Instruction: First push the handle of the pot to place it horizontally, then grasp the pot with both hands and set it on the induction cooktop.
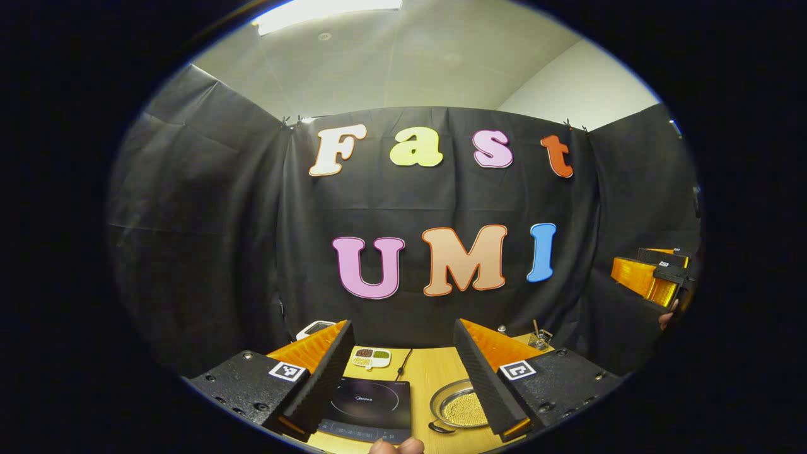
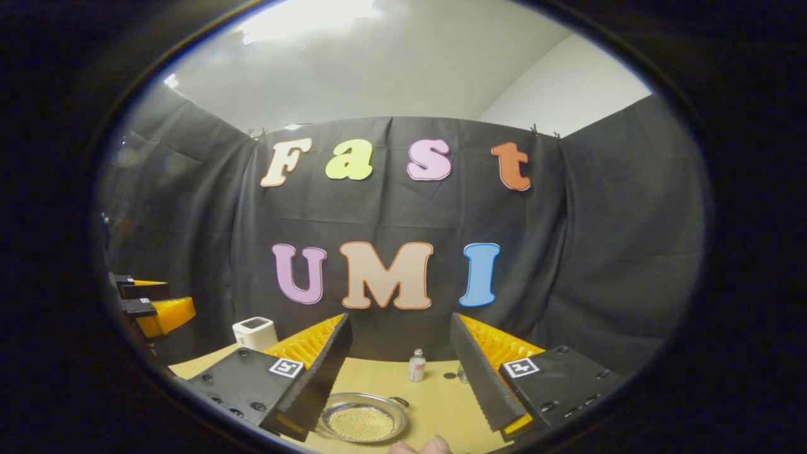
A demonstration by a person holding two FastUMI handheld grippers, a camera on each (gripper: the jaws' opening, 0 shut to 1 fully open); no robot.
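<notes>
In the left gripper view, the left gripper (image 1: 403, 372) is held level above the near edge of the wooden table (image 1: 435, 372), facing the far wall, its fingers spread wide apart with nothing between them. Through the gap lies the induction cooktop (image 1: 369, 407), dark and flat, on the near left of the table. Just right of it sits the pot (image 1: 459, 407), a shallow metal pan with small yellow grains inside; the right finger covers part of its right side. A dark handle (image 1: 440, 427) shows at the pot's near left rim. Beyond the cooktop stands a small divided dish (image 1: 371, 357) of coloured grains, with a cable running past it. A white device (image 1: 315, 328) peeks out behind the left finger, and a small glass holder (image 1: 539, 339) stands at the far right. The right gripper (image 1: 656, 277) hangs raised at the right edge, well apart from the table things.

In the right gripper view, the right gripper (image 2: 403, 372) is likewise level and wide open, gripping nothing. The pot (image 2: 362, 419) lies near, below the left finger, one handle (image 2: 398, 400) pointing far right. A small bottle (image 2: 417, 366) stands farther back, a white device (image 2: 255, 333) at far left. The left gripper (image 2: 154, 306) floats at the left edge.
</notes>
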